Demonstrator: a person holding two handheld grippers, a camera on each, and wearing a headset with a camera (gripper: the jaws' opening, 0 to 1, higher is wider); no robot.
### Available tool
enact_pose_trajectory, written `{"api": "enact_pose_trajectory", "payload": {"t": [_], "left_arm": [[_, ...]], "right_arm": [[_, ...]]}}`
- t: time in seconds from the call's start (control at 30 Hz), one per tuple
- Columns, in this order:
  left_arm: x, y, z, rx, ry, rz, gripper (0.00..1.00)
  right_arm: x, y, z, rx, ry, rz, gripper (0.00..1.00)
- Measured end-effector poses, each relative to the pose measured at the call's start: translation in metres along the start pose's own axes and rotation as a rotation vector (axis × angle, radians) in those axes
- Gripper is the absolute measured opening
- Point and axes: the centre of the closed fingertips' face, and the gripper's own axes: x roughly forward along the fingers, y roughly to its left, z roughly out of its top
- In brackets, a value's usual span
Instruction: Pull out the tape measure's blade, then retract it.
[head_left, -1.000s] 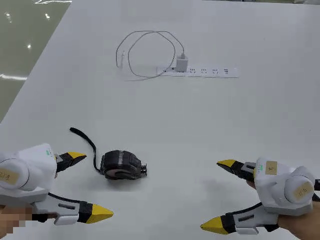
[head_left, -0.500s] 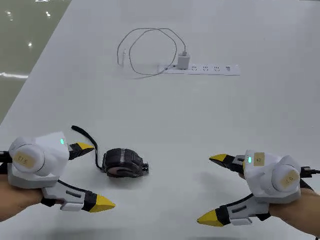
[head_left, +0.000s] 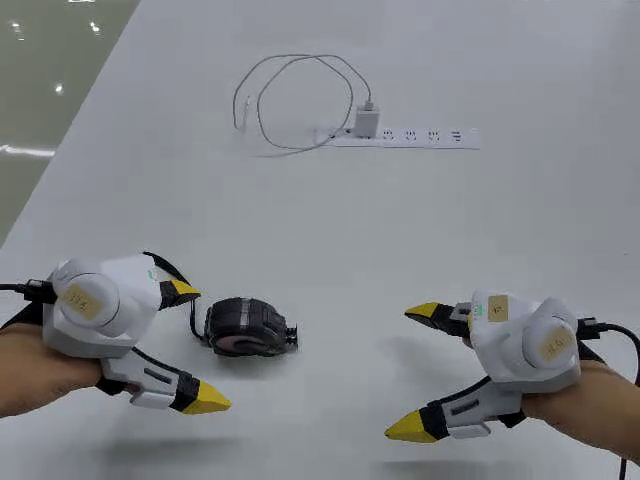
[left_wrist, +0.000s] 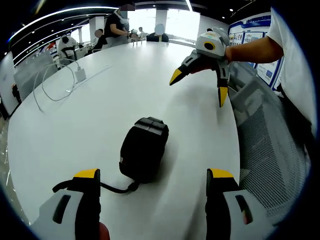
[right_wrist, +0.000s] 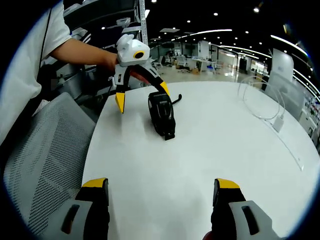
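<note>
chunky black tape measure (head_left: 247, 327) sits on the white desk (head_left: 400, 230), blade tucked in | left claw (head_left: 200, 346) spread wide, edged closer to it | right claw (head_left: 410, 371) spread too, well apart

1. The tape measure (head_left: 247, 327) lies alone on the white table (head_left: 420, 230). From its blade end to the right gripper (head_left: 407, 371), whose jaws are spread wide, the top is bare.
2. At the tape measure's other end the left gripper (head_left: 203, 348) stands near, its jaws wide apart and the case just ahead of the gap.
3. A black strap (left_wrist: 116, 189) trails from the tape measure's back end toward the left gripper's jaw, the one loose thing there.
4. Far beyond the tape measure lie a power strip (head_left: 420, 139) and a looped cable (head_left: 290, 100), with wide bare table between.
5. Nearer than the tape measure, past the table edge, stands a mesh chair (left_wrist: 260, 115).
</note>
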Motion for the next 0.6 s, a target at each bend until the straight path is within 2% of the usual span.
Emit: {"api": "enact_pose_trajectory", "payload": {"t": [0.2,0.6], "left_arm": [[0.005,0.005,0.001,0.018,0.026,-0.008,0.79],[0.014,0.009,-0.001,0.058,0.078,-0.039,0.70]], "right_arm": [[0.006,-0.002,0.000,-0.007,0.009,0.013,0.84],[0.011,-0.006,0.005,-0.012,0.006,0.023,0.83]]}}
